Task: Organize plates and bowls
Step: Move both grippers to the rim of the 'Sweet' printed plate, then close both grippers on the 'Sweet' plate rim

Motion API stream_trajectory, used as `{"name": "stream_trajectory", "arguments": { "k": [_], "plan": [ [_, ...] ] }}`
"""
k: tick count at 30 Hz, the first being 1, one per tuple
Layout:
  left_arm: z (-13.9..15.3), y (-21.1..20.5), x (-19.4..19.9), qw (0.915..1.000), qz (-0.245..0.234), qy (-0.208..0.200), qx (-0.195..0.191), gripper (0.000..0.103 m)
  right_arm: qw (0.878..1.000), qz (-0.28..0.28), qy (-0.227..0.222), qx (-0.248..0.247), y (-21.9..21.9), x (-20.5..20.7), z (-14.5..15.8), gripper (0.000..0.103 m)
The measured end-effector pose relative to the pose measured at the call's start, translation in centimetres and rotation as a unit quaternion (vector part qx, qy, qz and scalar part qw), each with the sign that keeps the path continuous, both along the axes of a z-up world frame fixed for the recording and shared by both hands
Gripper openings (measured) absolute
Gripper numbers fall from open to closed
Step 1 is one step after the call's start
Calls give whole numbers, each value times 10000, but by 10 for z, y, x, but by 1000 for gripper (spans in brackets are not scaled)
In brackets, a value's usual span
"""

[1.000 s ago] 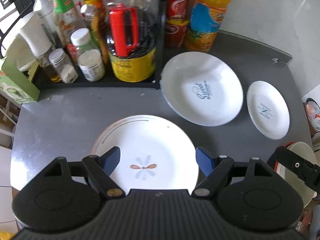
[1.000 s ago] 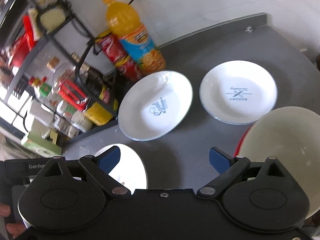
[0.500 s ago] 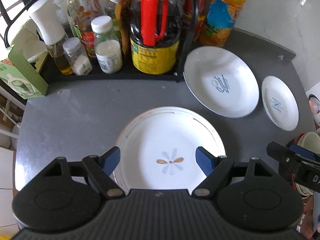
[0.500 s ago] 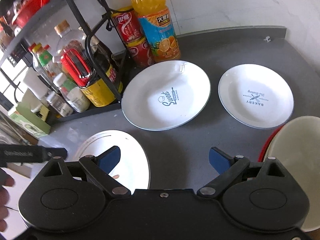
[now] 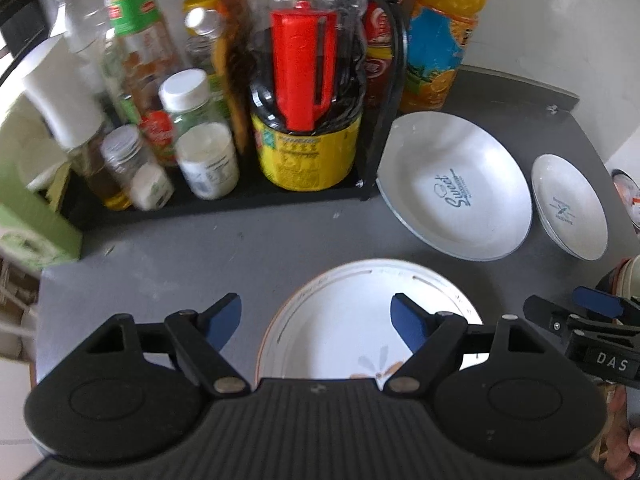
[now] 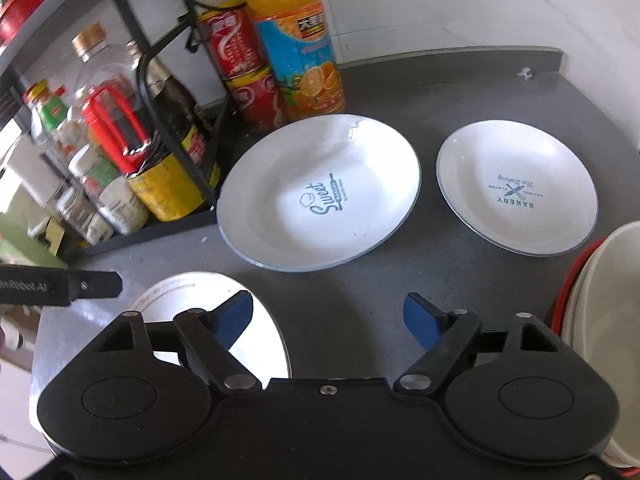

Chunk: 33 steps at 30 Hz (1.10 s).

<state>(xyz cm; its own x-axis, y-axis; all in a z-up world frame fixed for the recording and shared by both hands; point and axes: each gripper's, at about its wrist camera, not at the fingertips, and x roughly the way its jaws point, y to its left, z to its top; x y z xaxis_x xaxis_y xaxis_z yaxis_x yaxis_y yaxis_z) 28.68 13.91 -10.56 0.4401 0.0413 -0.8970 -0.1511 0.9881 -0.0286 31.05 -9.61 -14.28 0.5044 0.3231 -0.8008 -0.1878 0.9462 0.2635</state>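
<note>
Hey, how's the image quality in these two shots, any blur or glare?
Left wrist view: the bottles on the rack smear with motion blur, and the flower plate is blown out white. Right wrist view: sharper, the Sweet plate lettering reads clearly, with fisheye bending of the counter edge.

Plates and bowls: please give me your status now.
Left gripper open over flower plate, nothing held. Right gripper closing, nothing between. Sweet plate, Bakery plate, cream bowl untouched. Counter path free.
</note>
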Motion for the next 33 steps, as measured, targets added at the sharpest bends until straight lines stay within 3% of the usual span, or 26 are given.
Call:
{"name": "stream_trajectory", "arguments": {
  "k": [7, 11, 17, 25, 33],
  "plan": [
    [-17, -4, 31, 9985, -521, -159, -111, 77, 9977, -622, -55, 282, -5, 9, -16, 68],
    [-29, -13, 46, 9970, -725, -195, -192, 69, 9939, -973, 72, 520, -9, 16, -30, 59],
    [-47, -20, 68, 9964, -751, -181, -353, 52, 9888, -1283, 46, 762, -12, 27, -41, 52],
    [-62, -20, 91, 9951, -733, -315, -578, 45, 9837, -1579, 138, 854, -18, 55, -56, 34],
    [-76, -32, 102, 9941, -868, -320, -570, 38, 9774, -1768, 267, 1129, -29, 70, -72, 26]
  ]
}}
